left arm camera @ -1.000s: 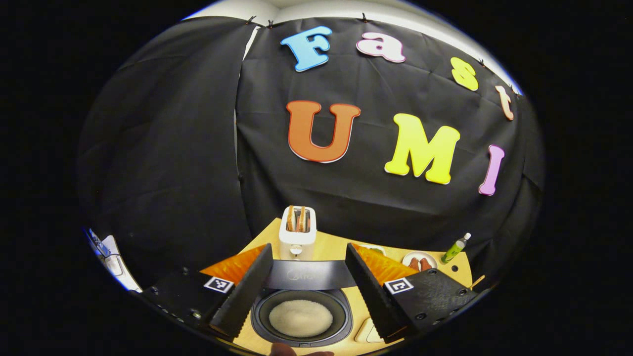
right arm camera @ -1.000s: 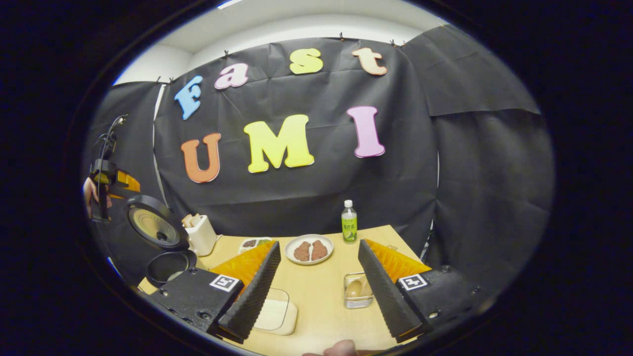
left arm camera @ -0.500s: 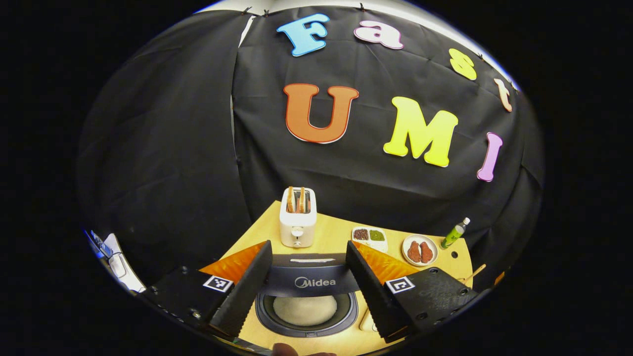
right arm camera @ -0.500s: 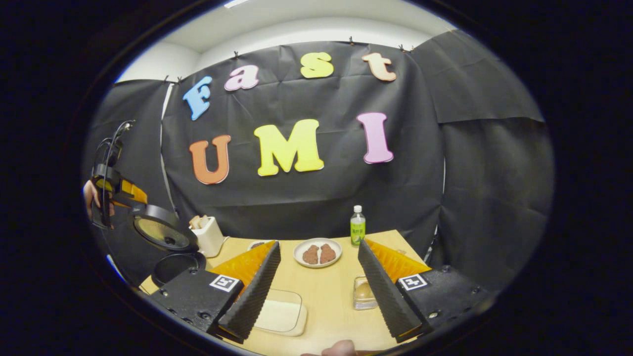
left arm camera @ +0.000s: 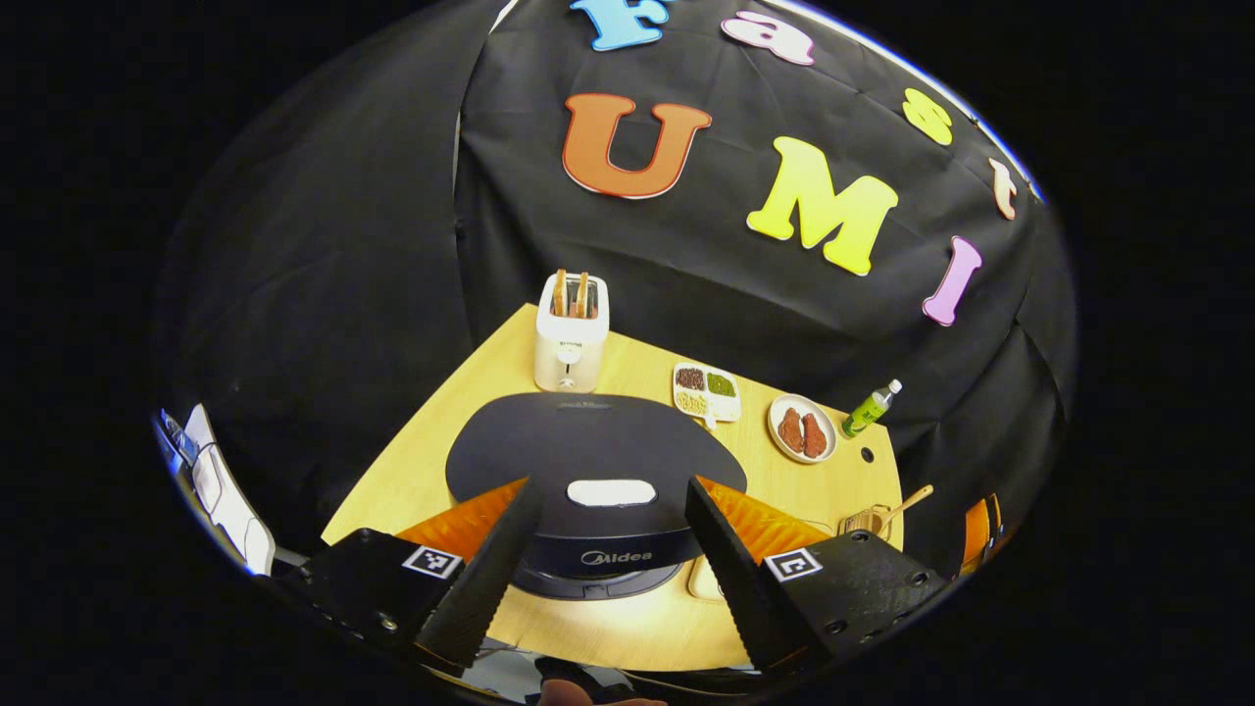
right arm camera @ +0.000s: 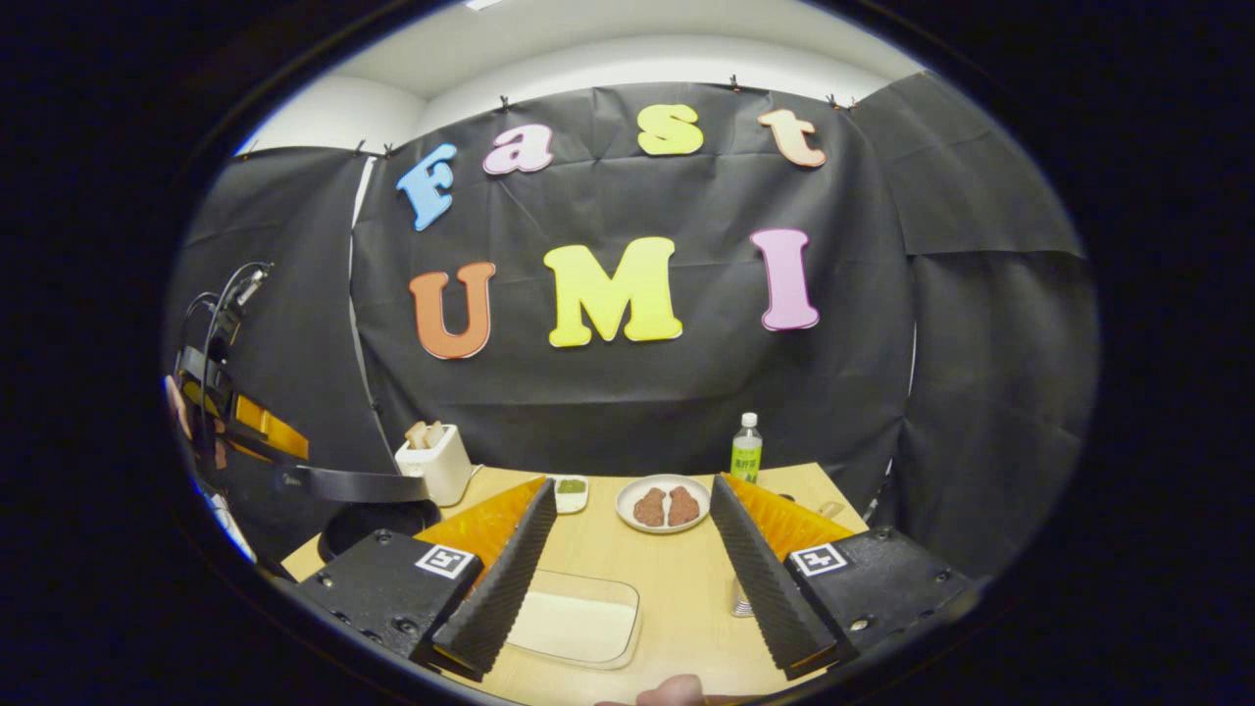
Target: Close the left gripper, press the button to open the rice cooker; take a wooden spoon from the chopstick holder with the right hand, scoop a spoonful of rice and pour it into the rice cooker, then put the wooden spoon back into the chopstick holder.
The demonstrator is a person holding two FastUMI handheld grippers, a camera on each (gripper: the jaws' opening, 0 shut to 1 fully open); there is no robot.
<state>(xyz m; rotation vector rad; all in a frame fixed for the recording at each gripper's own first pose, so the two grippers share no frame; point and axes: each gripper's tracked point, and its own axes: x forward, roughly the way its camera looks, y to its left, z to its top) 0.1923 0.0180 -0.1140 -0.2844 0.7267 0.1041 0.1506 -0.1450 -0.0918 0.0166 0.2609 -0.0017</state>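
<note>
- As I look along my left gripper (left arm camera: 600,567), its fingers stand wide apart at the bottom of the frame and hold nothing.
- Between those fingers, low in the centre, sits the cooker (left arm camera: 596,569), its dark lid (left arm camera: 588,453) tipped most of the way down over the pot.
- My right gripper (right arm camera: 627,574) is just as wide open and empty, low in the right gripper view.
- Between its fingers lies a shallow tray of rice (right arm camera: 574,623) on the table (right arm camera: 677,588).
- In the left gripper view, the holder (left arm camera: 863,520) stands at lower right, near the table's edge, with the spoon (left arm camera: 907,502) slanting up out of it.
- In the right gripper view, at far left, my left gripper shows with its fingers near the lid's rim; I can't tell if they touch.
- Farther back, mid-frame in the left gripper view, are a toaster (left arm camera: 571,338), a divided dish (left arm camera: 705,389), a plate (left arm camera: 802,441) and a bottle (left arm camera: 869,409).
</note>
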